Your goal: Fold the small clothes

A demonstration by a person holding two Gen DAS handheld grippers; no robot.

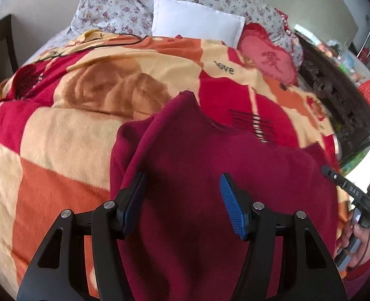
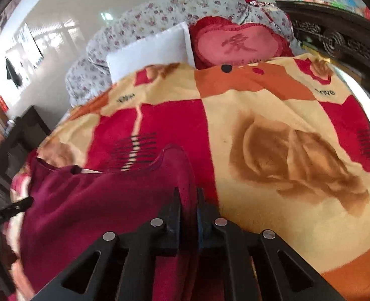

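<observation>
Here the right claw (image 2: 188, 200) is pinched tight on a raised fold of the maroon garment (image 2: 89, 200), probably to lift that edge and carry it over for a fold, while the left claw (image 1: 182, 195) hovers with its fingers spread wide above the same cloth, gripping nothing. The garment lies on the patterned blanket (image 1: 59, 138) covering the bed; no containers are in view.

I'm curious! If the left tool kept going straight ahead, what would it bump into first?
Probably the dark red garment: the open left tool already sits over it. Depth is unclear.
</observation>
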